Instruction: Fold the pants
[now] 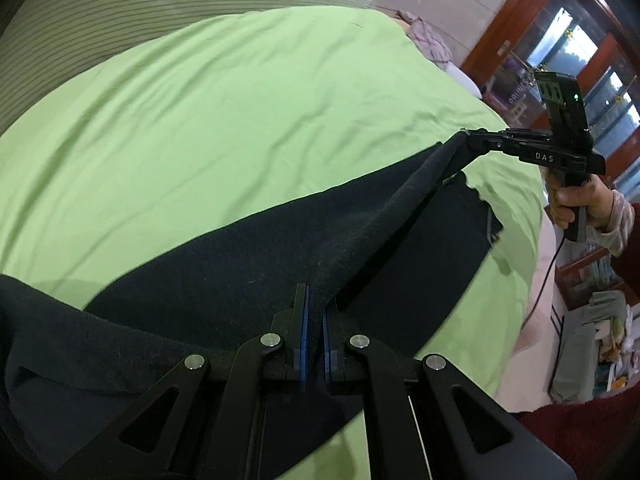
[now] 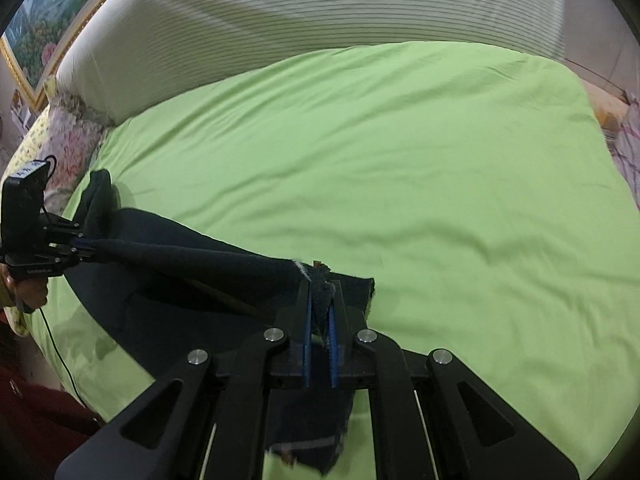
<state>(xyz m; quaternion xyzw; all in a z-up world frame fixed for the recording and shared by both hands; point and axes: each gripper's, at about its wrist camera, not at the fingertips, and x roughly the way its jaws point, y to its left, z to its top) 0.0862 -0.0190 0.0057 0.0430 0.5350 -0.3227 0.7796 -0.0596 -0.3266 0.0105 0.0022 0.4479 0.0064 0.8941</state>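
The dark pants (image 1: 248, 248) lie on the green sheet (image 1: 240, 120); the left gripper (image 1: 315, 320) and the right gripper (image 2: 320, 312) both clamp one raised edge, stretched toward 2 o'clock

You're in a home bedroom — a bed under a green sheet (image 2: 400, 168), its striped padded headboard (image 2: 304, 12) at twelve o'clock, a gilt-framed flower painting (image 2: 44, 28) at ten, a glass-fronted wooden cabinet (image 1: 576, 52) at two.
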